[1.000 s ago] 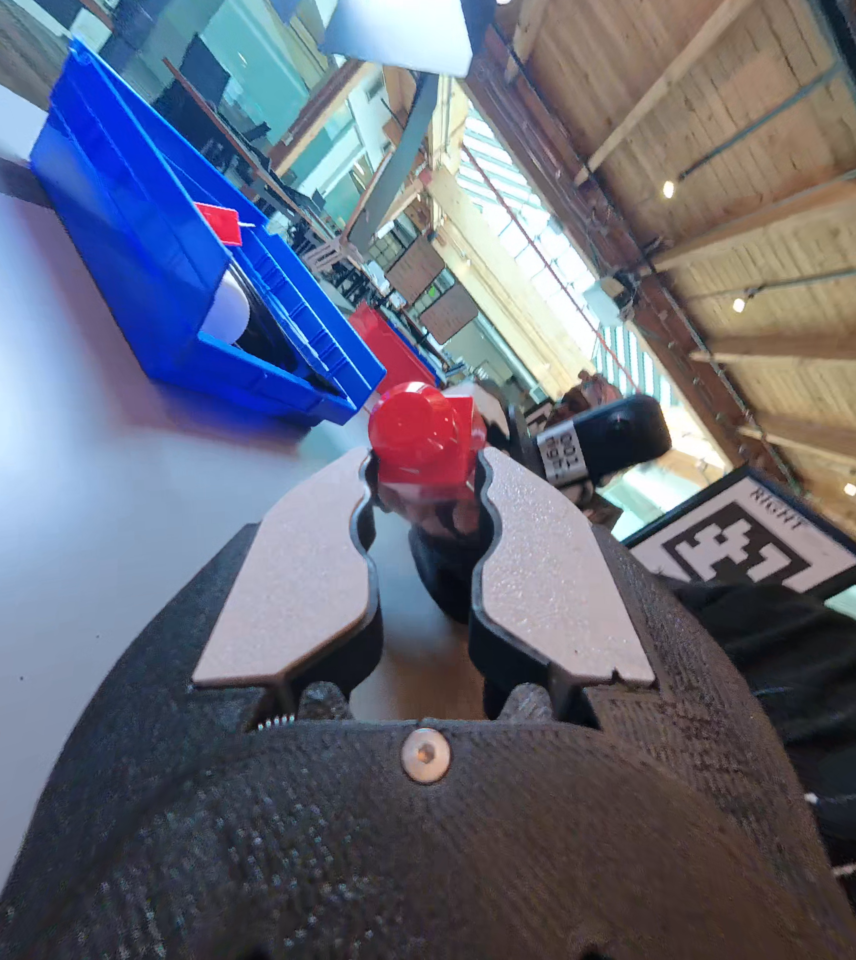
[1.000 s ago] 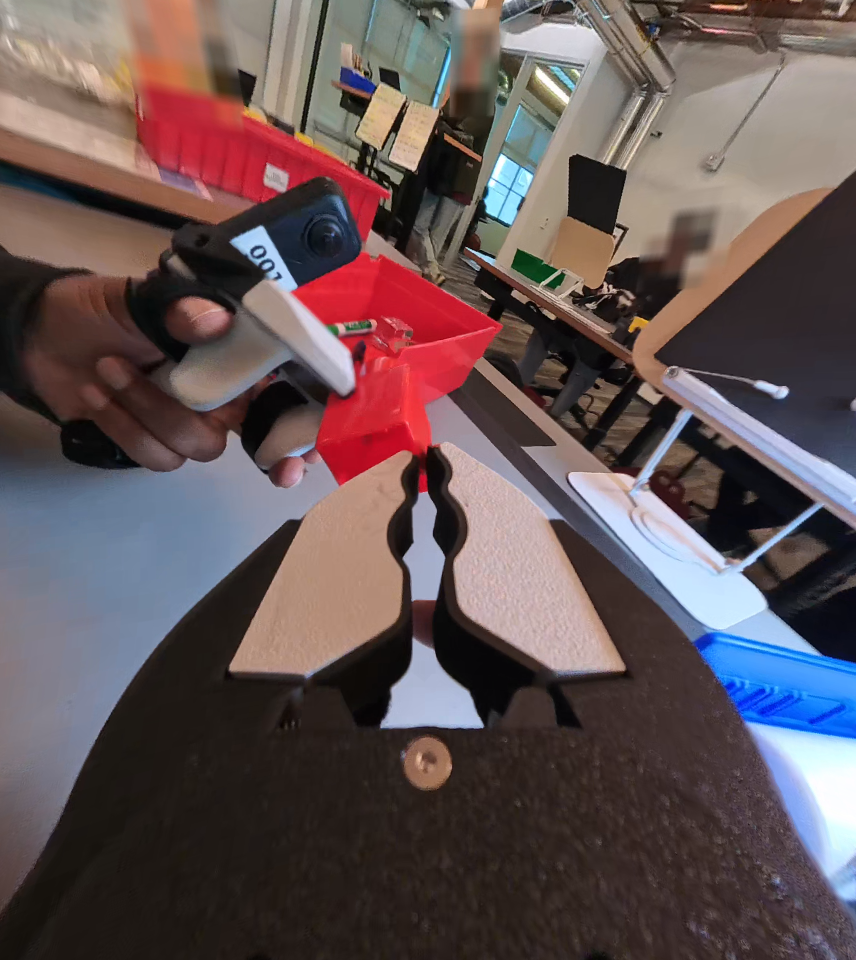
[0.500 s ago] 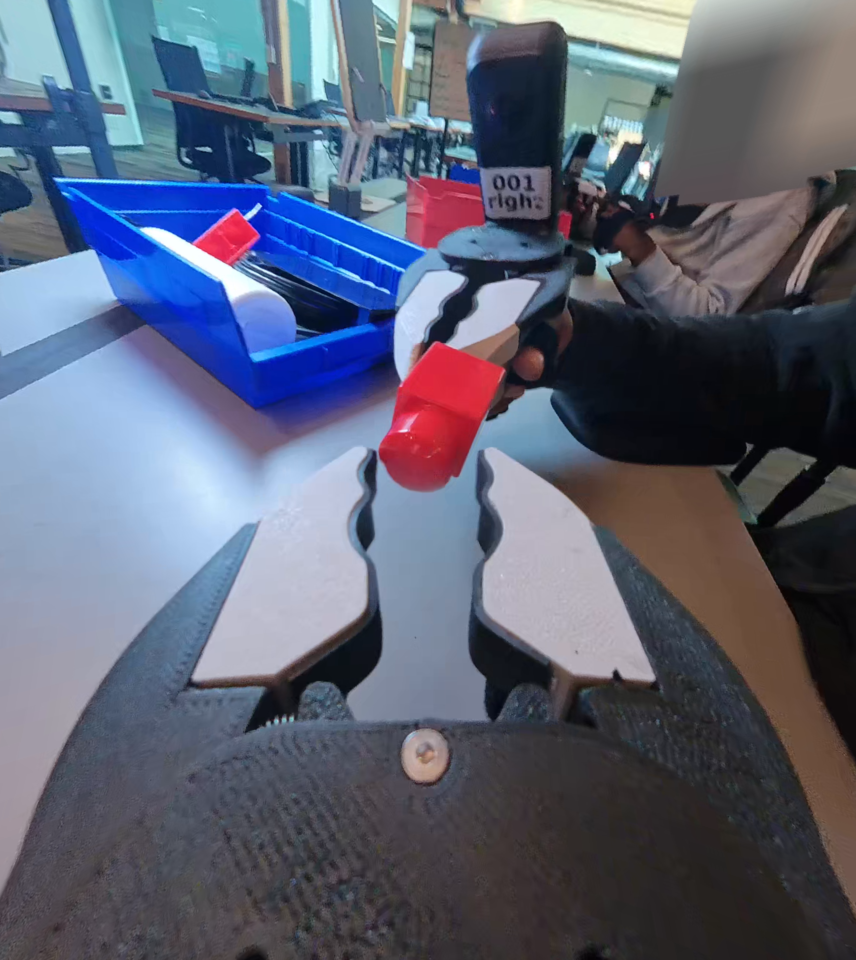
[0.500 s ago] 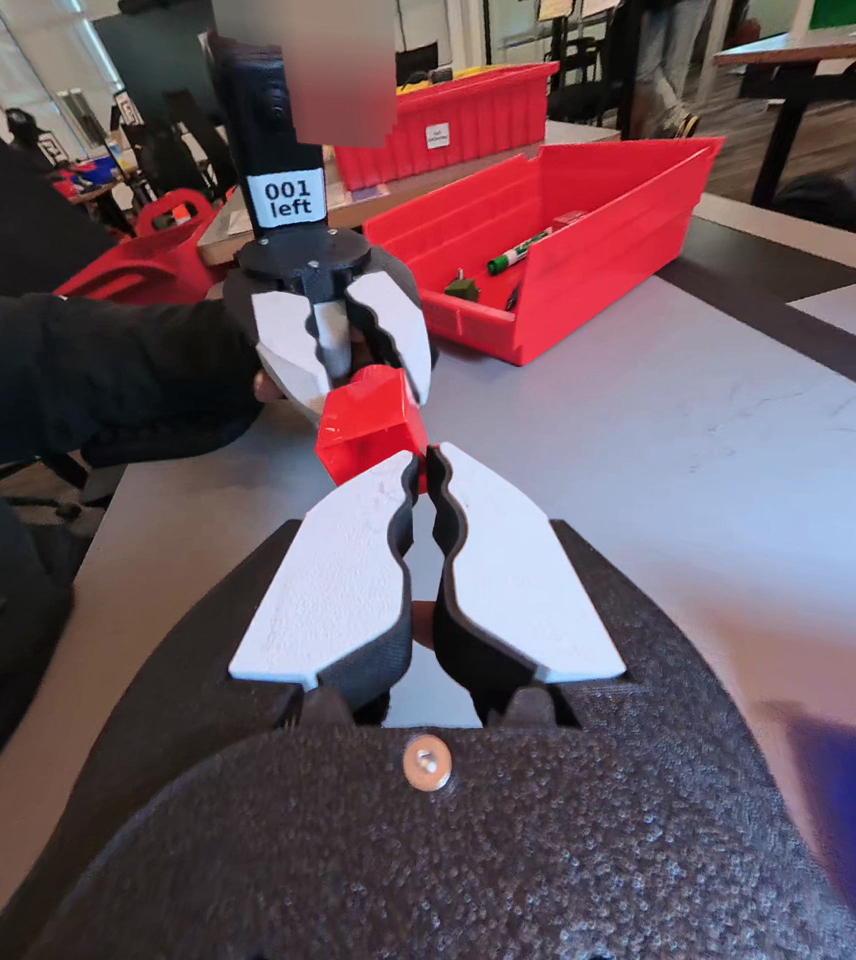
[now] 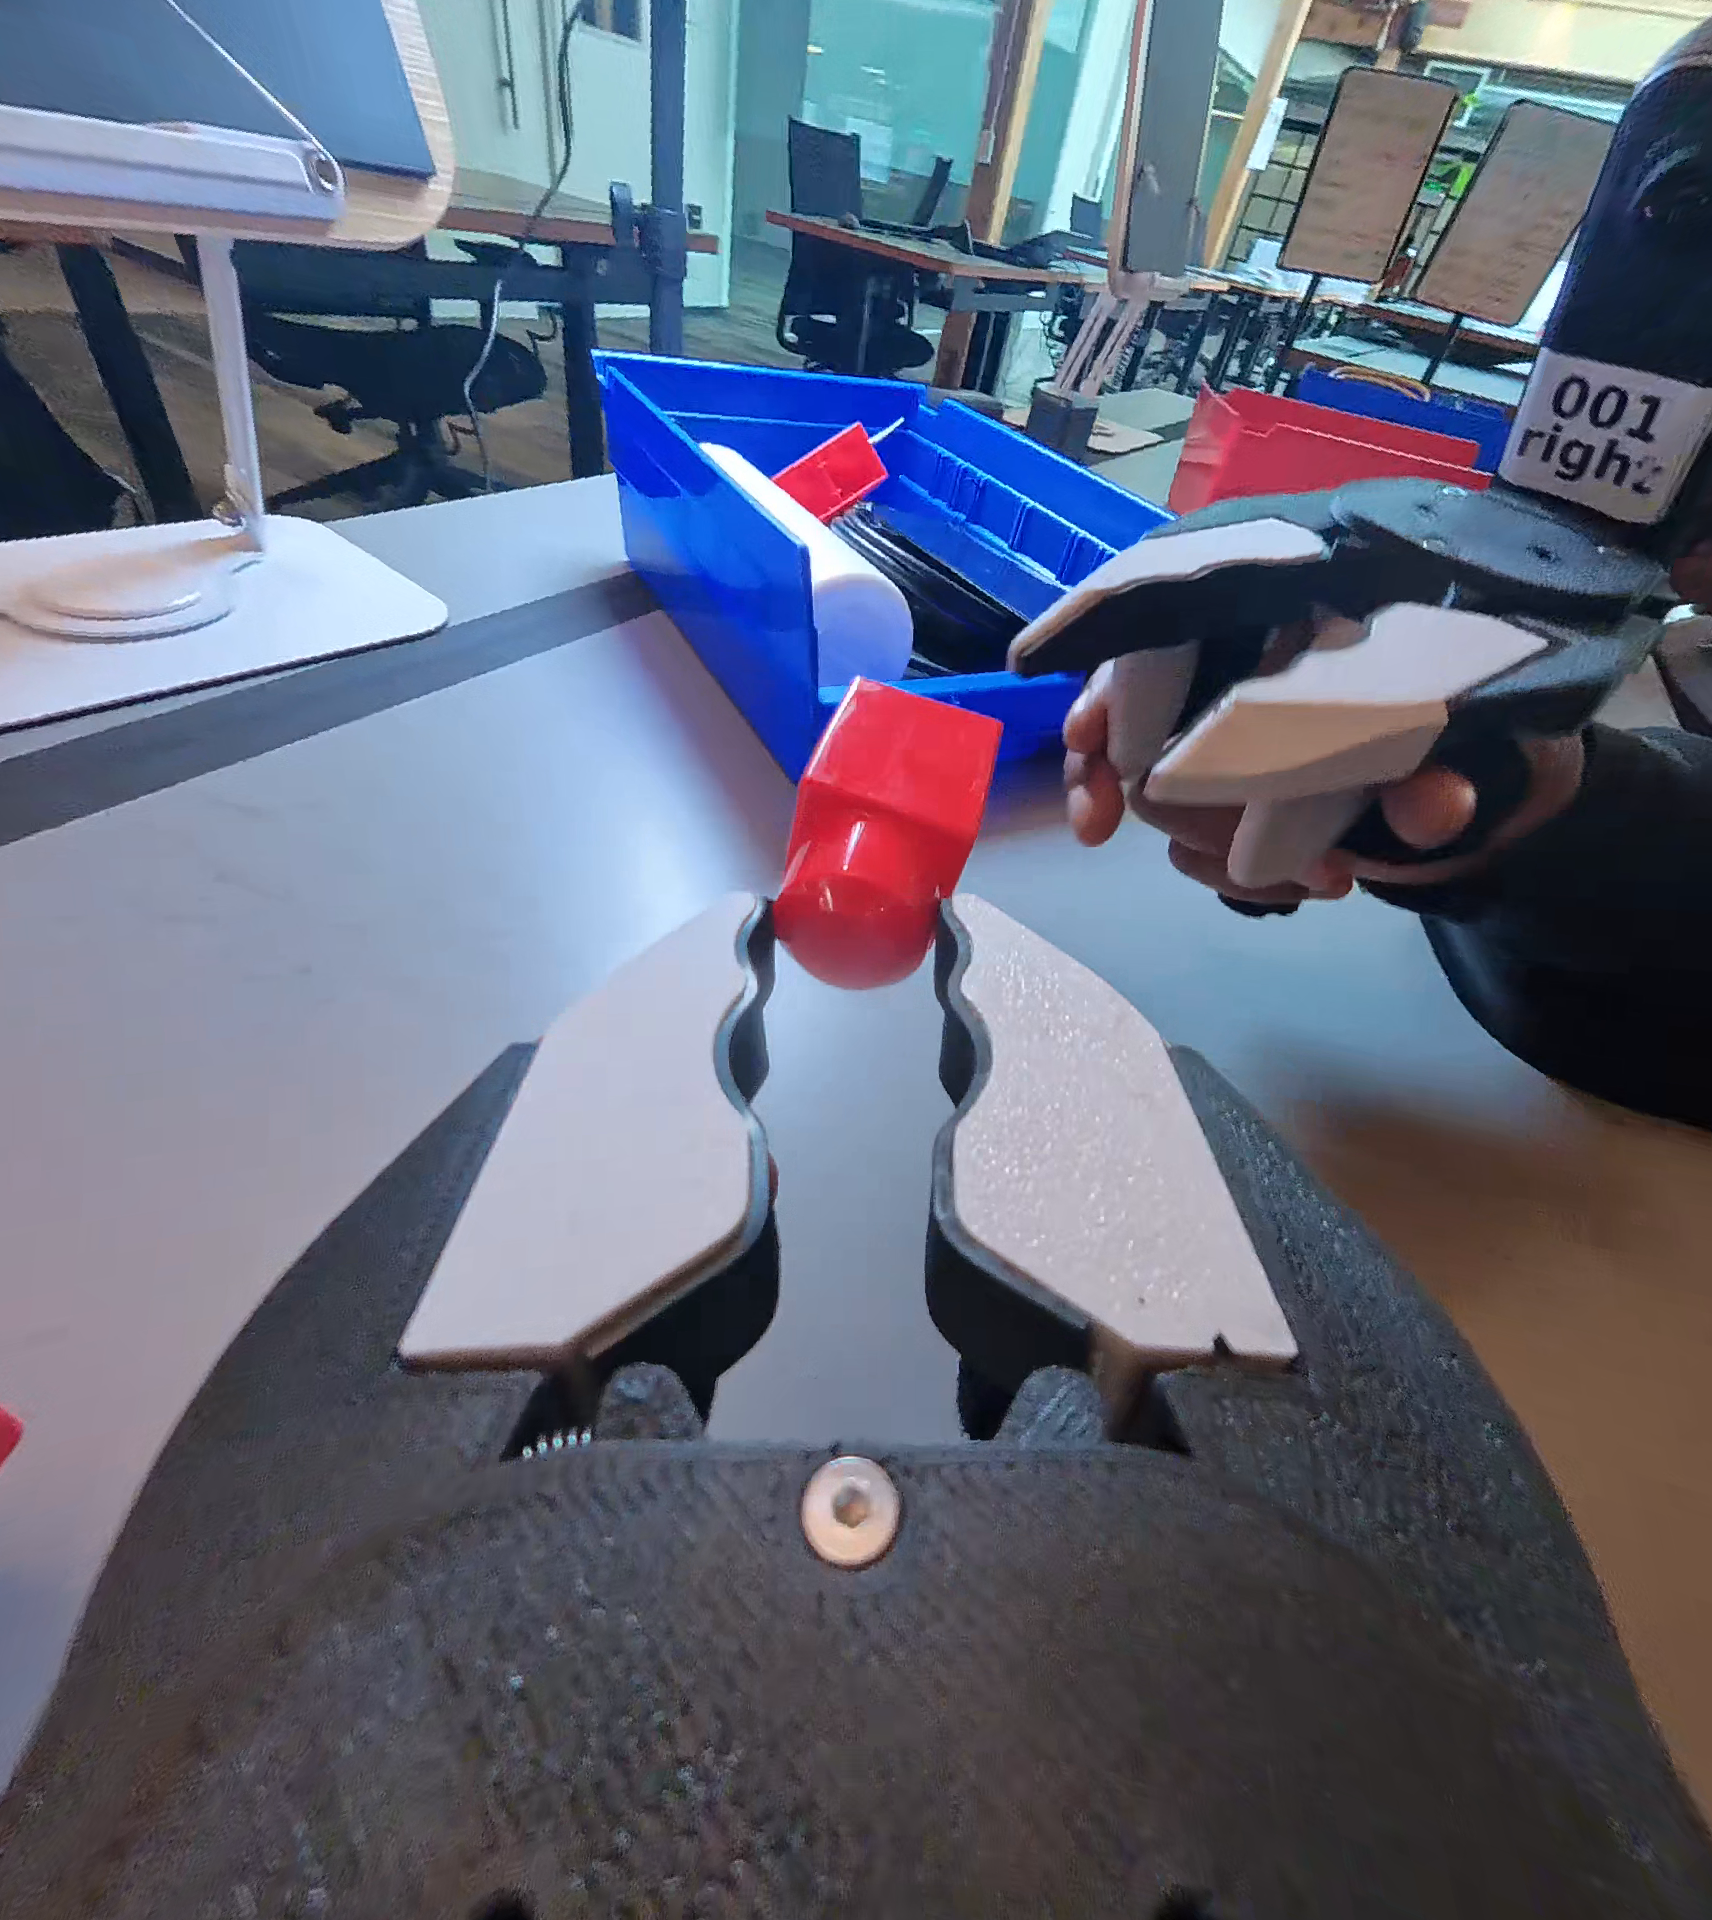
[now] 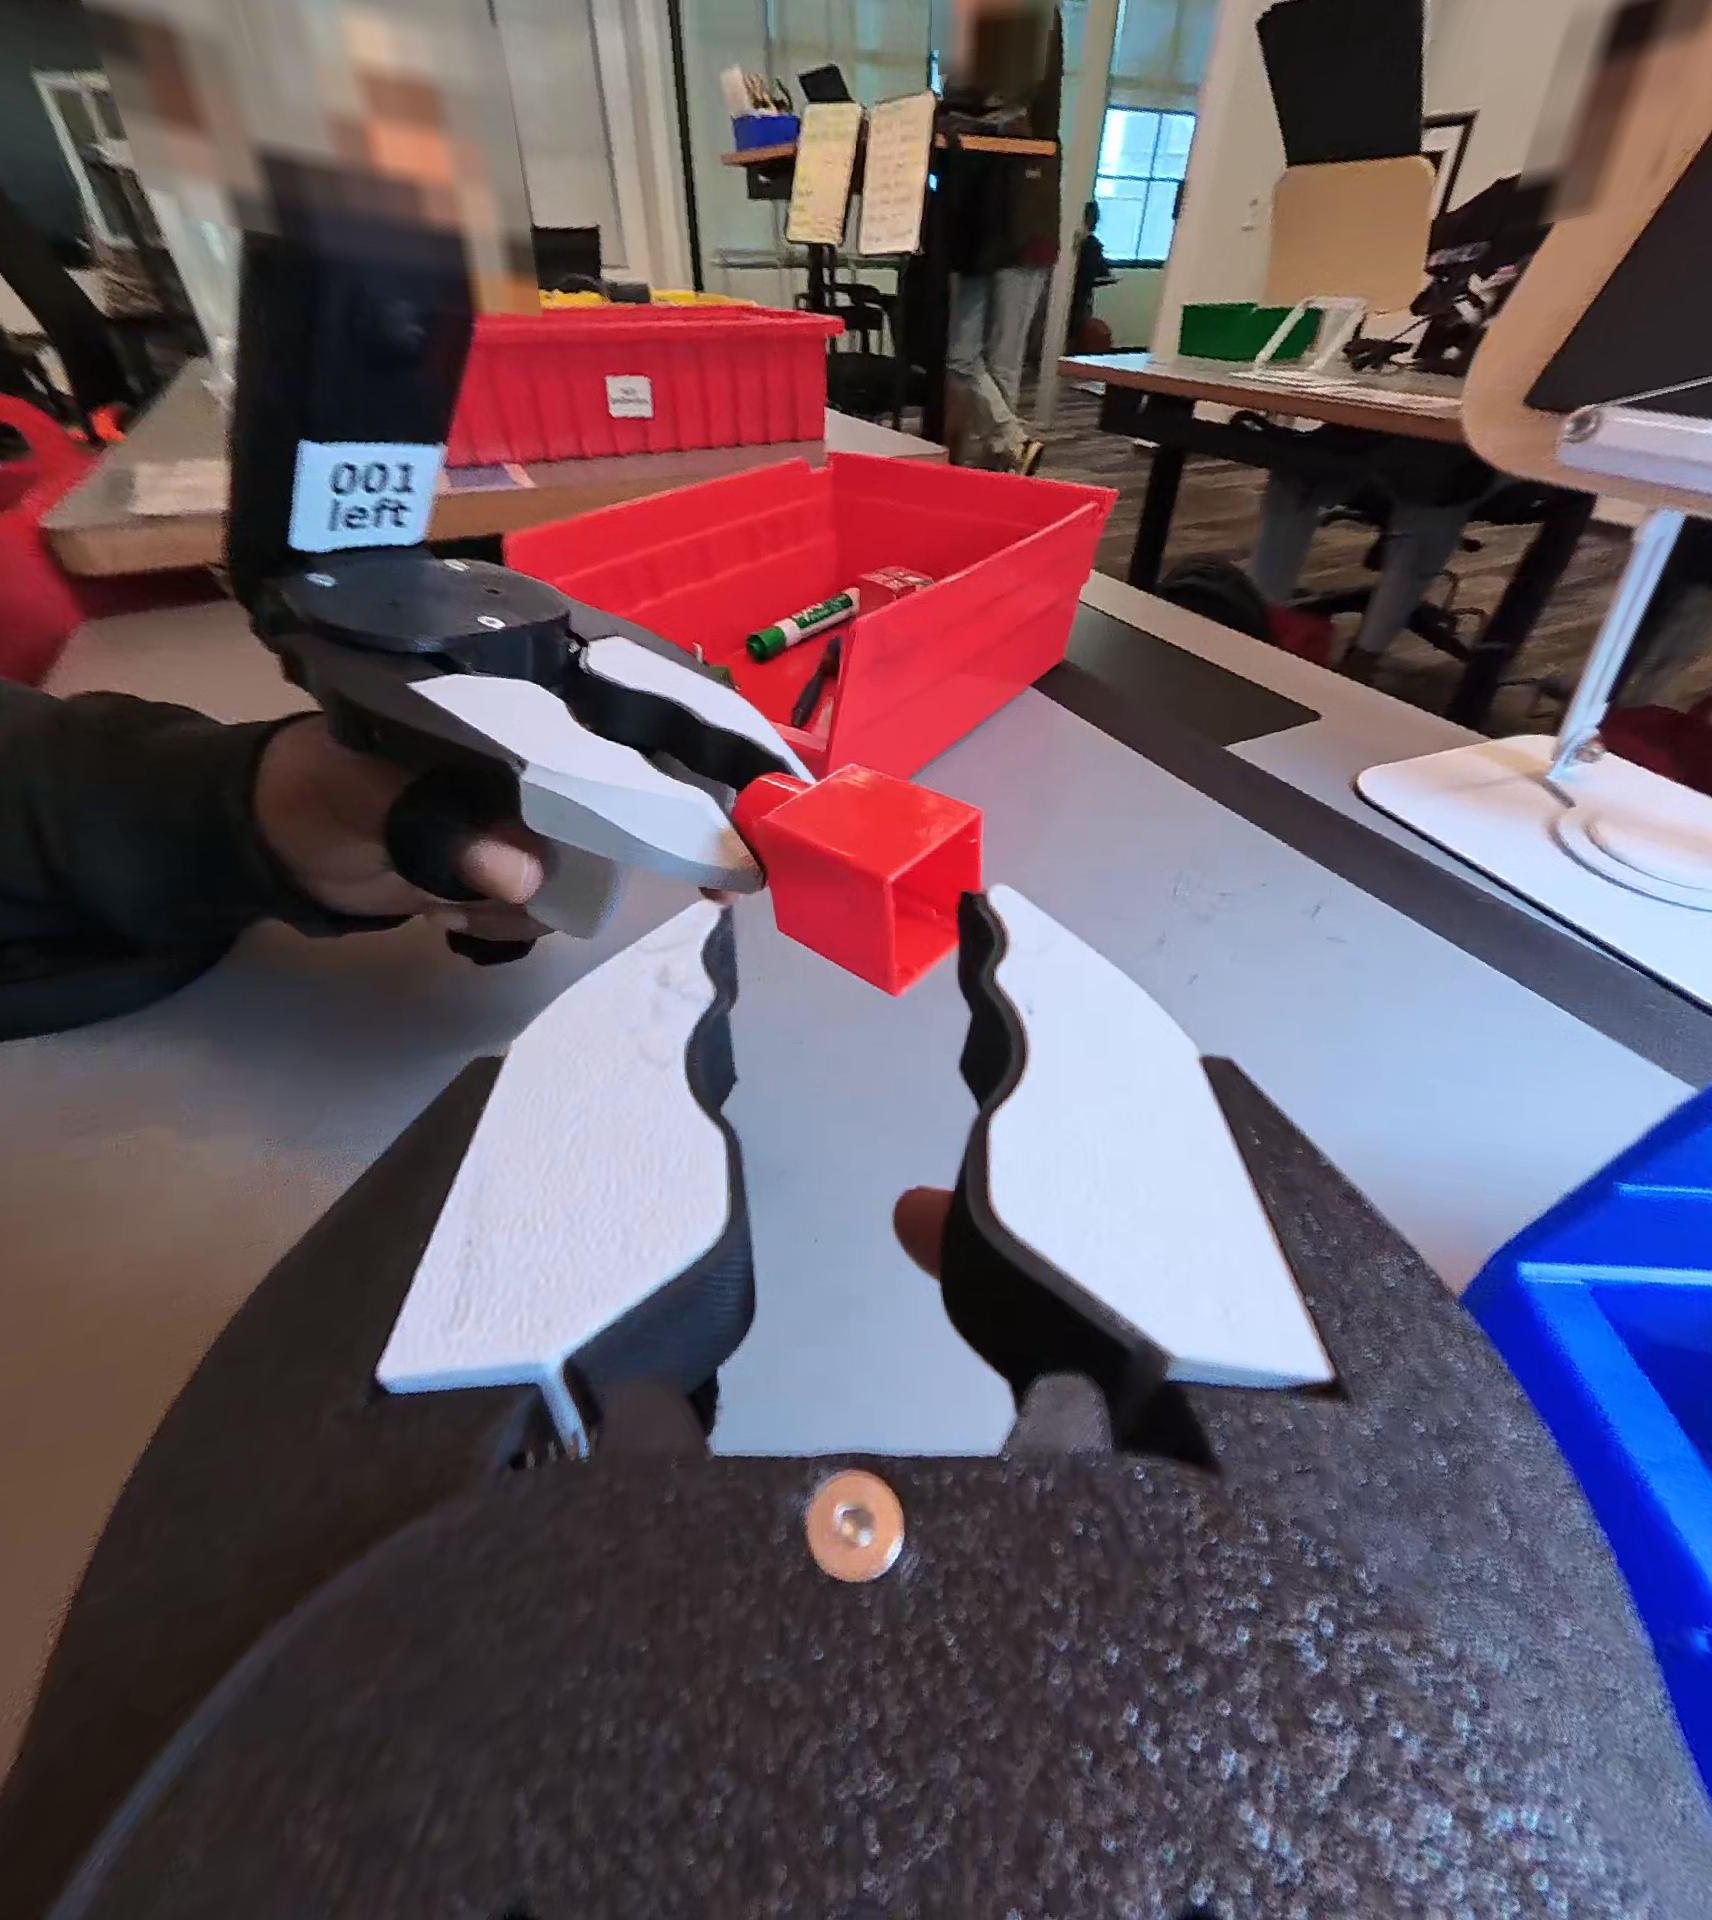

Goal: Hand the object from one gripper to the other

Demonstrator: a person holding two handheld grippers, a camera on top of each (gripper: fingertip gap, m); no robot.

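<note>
In the left wrist view we have the left gripper (image 5: 854,930) pinching the rounded end of the red object (image 5: 878,831) between its fingertips, the jaws parted only as wide as that dome, so the square end juts forward and up, free of our grip. We judge it is held by the tip for that reason: it leaves the boxy end clear for the other tongs. The right gripper (image 5: 1091,717) shows to the right of the object, near it but apart, jaws spread and holding nothing, with the blue bin (image 5: 727,540) on the table (image 5: 312,935) behind. In the right wrist view our right gripper (image 6: 847,914) stands wide open, and the object (image 6: 873,883) hangs above the table with its hollow square end turned toward us, at the mouth of the jaws. Its right fingertip (image 6: 982,925) seems to overlap the block's near corner, though we cannot tell from this angle whether it touches. The left gripper (image 6: 748,821) comes in from the left, clamped on the narrow round end. Behind stands the red bin (image 6: 966,665), a green marker (image 6: 800,623) lying in it. As we read it, the object is with the left tongs alone, and the open right jaws are lined up with the square end.
</note>
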